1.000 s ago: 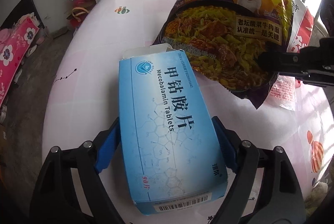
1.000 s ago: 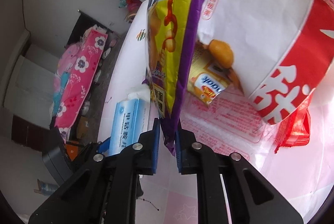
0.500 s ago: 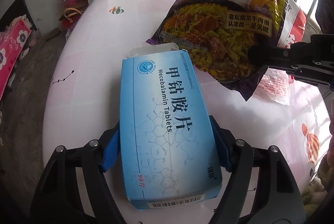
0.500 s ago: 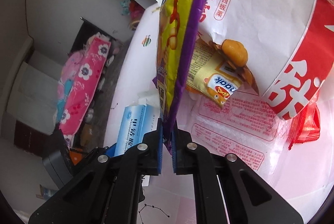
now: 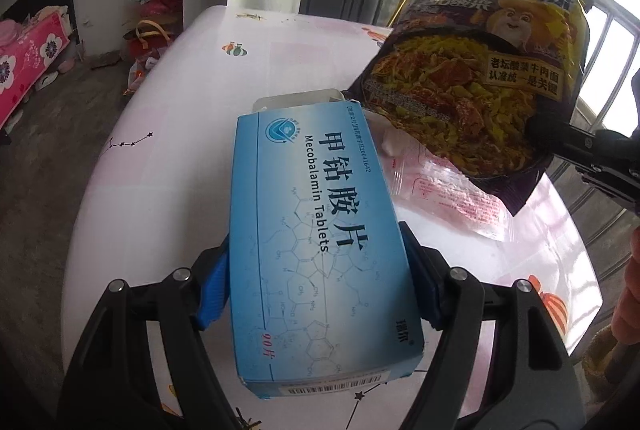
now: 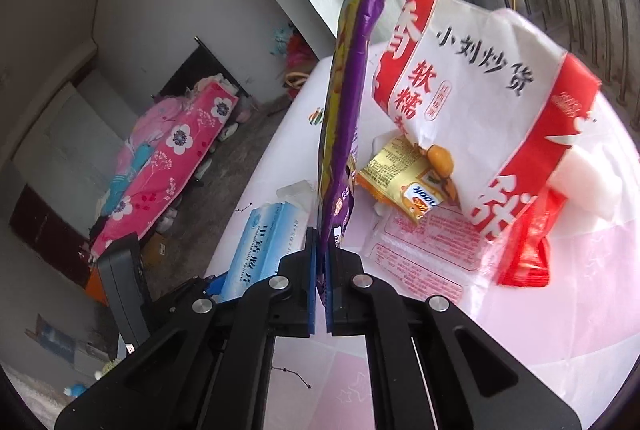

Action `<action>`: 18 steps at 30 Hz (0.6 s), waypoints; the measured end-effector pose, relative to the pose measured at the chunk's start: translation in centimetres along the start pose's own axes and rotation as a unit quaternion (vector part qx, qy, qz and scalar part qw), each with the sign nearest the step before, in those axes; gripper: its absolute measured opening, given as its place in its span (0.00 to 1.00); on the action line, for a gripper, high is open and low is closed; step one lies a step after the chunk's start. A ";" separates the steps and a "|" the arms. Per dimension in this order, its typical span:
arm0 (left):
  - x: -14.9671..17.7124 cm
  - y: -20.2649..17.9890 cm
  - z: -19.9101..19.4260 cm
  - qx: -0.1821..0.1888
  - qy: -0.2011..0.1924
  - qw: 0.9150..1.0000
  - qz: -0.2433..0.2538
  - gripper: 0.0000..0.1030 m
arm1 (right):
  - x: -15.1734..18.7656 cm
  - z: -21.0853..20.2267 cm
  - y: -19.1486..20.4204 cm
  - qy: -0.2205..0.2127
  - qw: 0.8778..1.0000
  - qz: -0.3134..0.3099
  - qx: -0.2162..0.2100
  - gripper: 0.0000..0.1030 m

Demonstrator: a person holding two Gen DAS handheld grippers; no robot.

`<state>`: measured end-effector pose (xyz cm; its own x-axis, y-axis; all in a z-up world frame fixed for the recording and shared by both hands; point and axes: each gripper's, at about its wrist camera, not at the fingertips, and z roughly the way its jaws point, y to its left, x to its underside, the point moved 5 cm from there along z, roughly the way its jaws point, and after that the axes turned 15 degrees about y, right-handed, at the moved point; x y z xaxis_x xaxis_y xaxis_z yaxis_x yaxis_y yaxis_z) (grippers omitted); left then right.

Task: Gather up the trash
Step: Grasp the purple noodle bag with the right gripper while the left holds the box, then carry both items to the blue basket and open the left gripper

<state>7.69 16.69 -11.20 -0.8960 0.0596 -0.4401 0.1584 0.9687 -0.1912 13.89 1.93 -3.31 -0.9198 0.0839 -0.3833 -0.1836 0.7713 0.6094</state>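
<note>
- Left gripper (image 5: 316,284): jaws spread wide against the long sides of the blue tablet box (image 5: 320,242), its long axis running forward along the fingers, tilted above the surface (image 5: 192,133).
- Right gripper (image 6: 320,278): jaws pressed together, pinching the noodle wrapper (image 6: 352,77) by its lower edge; the wrapper hung edge-on, clear of the surface.
- Beyond: chestnut bag (image 6: 480,109) and small yellow packet (image 6: 400,173) lay flat, nearer the right hand.

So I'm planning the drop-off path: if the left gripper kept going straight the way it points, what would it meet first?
Probably the purple-and-yellow noodle wrapper hanging from the right gripper, just beyond the blue cardboard tablet box the left gripper holds; depth is unclear, so it might pass beneath.
</note>
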 end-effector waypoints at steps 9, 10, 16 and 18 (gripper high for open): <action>-3.0 -2.3 -6.0 0.042 -0.067 0.997 0.017 0.68 | 1.5 -6.5 -2.0 -0.063 0.997 0.014 -0.042 0.03; -3.4 -2.7 -6.6 0.054 -0.073 0.996 0.018 0.68 | 1.7 -7.3 -2.2 -0.071 0.996 0.014 -0.045 0.03; -5.7 -7.9 -9.5 0.120 -0.096 0.986 0.065 0.68 | 2.9 -13.0 -2.9 -0.138 0.990 0.014 -0.036 0.03; -6.5 -10.5 -9.7 0.142 -0.091 0.981 0.091 0.68 | 3.7 -15.7 -4.3 -0.169 0.985 0.030 -0.023 0.03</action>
<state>7.83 8.42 2.15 -0.7568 0.1571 -0.6345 0.4417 0.8384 -0.3193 5.85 -10.93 3.55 -0.7630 0.3392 -0.5503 -0.1555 0.7300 0.6656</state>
